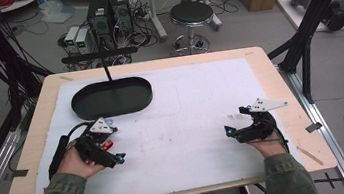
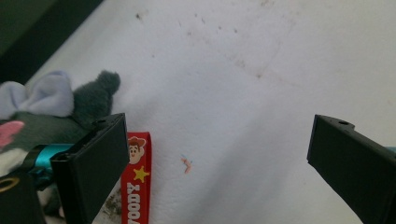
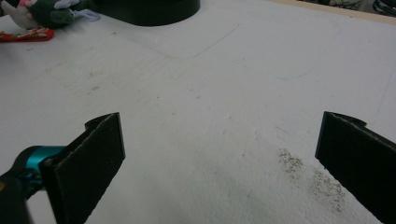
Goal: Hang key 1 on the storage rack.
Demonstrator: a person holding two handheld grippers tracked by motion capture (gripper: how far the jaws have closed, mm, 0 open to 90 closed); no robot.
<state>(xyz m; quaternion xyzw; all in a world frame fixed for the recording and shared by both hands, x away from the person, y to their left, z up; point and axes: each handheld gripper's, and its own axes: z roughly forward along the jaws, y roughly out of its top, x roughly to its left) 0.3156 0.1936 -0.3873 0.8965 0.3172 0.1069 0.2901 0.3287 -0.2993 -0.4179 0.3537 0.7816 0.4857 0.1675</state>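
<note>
A grey plush toy [image 2: 91,100] with a lilac bow lies on the white mat, and a red "Woody" strap [image 2: 137,182] lies beside it. My left gripper [image 2: 219,158] is open; its left jaw rests by the strap and the toy, and only bare mat lies between the jaws. In the high view the left gripper [image 1: 118,144] sits at the front left with the red strap [image 1: 108,145] showing under it. My right gripper [image 1: 236,120] is at the front right. It is open [image 3: 219,154] over bare mat, with the toy [image 3: 42,11] and strap [image 3: 23,35] far off.
A black oval tray [image 1: 86,108] with an upright post stands at the back left of the mat; its wall [image 3: 149,9] is seen in the right gripper view. The white mat [image 1: 186,105] covers most of the wooden table. A stool and computers stand beyond the far edge.
</note>
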